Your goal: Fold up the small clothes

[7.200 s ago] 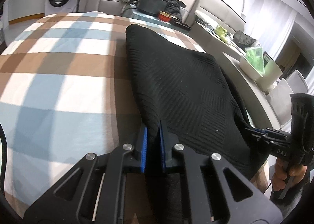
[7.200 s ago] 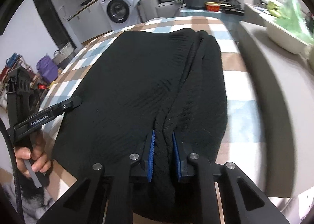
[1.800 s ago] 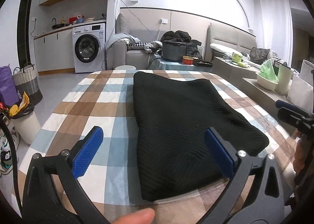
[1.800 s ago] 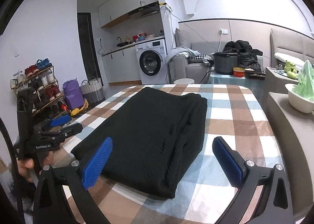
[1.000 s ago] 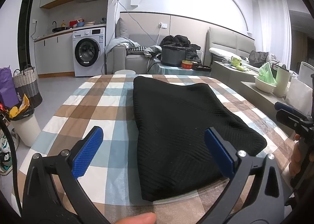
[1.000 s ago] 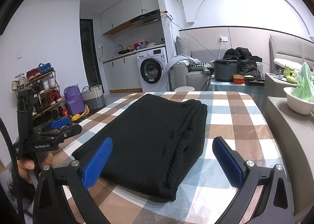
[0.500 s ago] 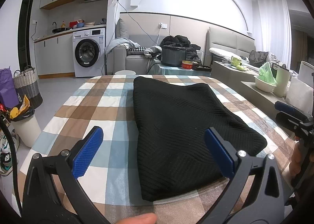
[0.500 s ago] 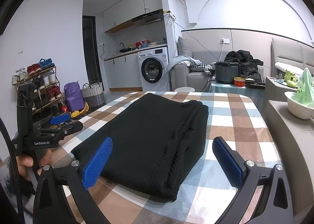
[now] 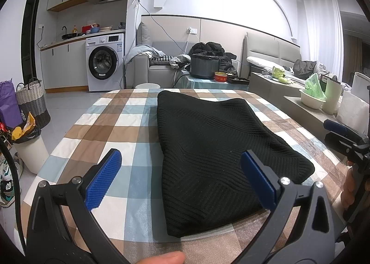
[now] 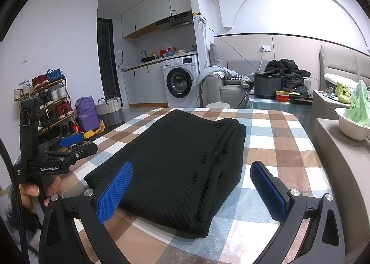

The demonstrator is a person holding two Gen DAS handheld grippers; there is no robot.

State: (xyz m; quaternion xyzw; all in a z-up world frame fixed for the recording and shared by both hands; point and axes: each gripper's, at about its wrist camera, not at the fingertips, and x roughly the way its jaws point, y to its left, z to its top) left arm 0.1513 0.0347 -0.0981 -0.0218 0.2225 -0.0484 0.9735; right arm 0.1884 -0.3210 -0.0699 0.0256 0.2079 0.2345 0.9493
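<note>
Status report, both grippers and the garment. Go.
Left gripper open, empty, clear of cloth. Right gripper open, empty, held back at the near edge. Black knit garment folded, flat on the checked tablecloth. Nothing in the way.

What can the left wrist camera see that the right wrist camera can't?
Only the left wrist view shows the white bin with a black bag beside the table. Only the right wrist view shows the shoe rack and the stacked folded edge of the garment. Both show the black knit garment lying on the checked tablecloth, the washing machine, and both tools open.
</note>
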